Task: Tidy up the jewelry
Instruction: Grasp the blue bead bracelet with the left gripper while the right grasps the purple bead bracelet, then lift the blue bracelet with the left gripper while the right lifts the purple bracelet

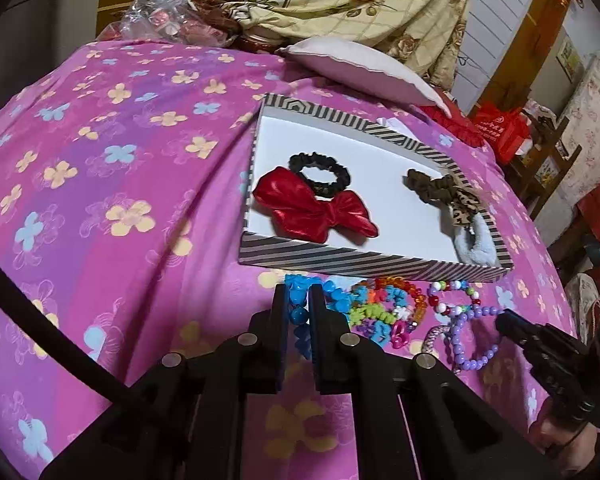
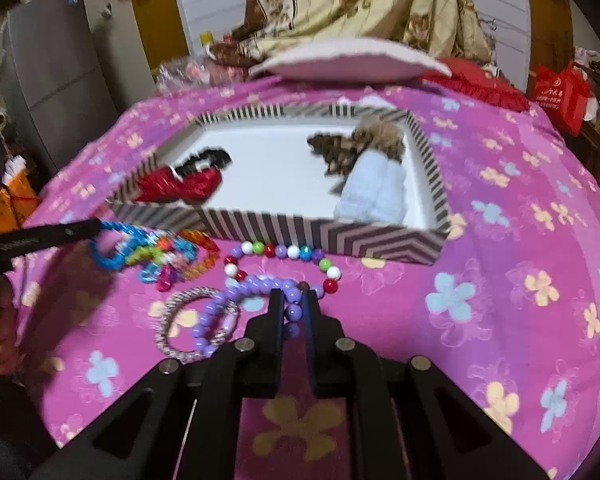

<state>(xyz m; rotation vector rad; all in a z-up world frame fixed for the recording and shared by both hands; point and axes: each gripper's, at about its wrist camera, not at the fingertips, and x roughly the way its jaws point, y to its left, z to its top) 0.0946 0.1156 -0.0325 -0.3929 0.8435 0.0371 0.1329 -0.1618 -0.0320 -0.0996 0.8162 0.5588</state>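
Lit evenly and softly from overhead, probably by indoor lamps, with glare on the white floor of the striped box (image 1: 256, 160). Strongly bowed and darkened toward the fisheye corners. Sharp in the left wrist view; smeared with motion blur in the right.

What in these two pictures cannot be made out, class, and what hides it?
- Left wrist view: most of the blue bead bracelet, behind the left tongs shut on it.
- Right wrist view: the striped box contents, smeared by motion blur.
- Left wrist view: the pale blue scrunchie, partly behind the box wall.
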